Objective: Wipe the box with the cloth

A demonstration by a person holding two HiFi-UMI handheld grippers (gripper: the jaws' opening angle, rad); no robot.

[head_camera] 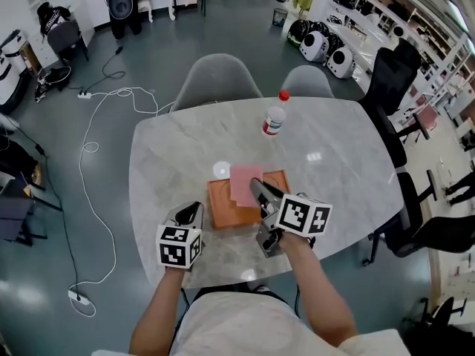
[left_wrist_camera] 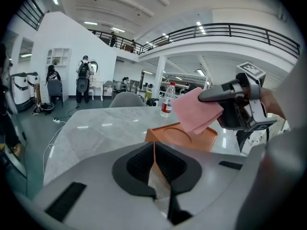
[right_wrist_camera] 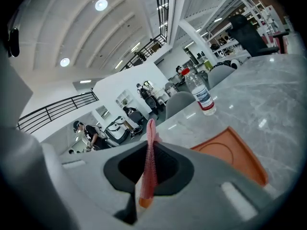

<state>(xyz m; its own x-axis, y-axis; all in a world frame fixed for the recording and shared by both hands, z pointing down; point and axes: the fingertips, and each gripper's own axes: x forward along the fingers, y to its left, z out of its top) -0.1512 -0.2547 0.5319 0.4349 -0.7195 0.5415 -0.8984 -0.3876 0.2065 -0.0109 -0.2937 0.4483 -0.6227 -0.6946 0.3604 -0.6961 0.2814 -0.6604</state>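
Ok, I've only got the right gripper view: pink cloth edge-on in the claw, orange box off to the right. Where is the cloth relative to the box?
Observer: In the head view, the pink cloth is spread over the far middle of the orange box, pinched by the right gripper.
Operator: Is it touching the box?
Observer: The left gripper view shows it drooping from the claw with its lower corner near the box's rim. I can't confirm contact.
Operator: And the left gripper?
Observer: The left gripper is beside the box's left edge, toward the near end. Its claw is shut on nothing.
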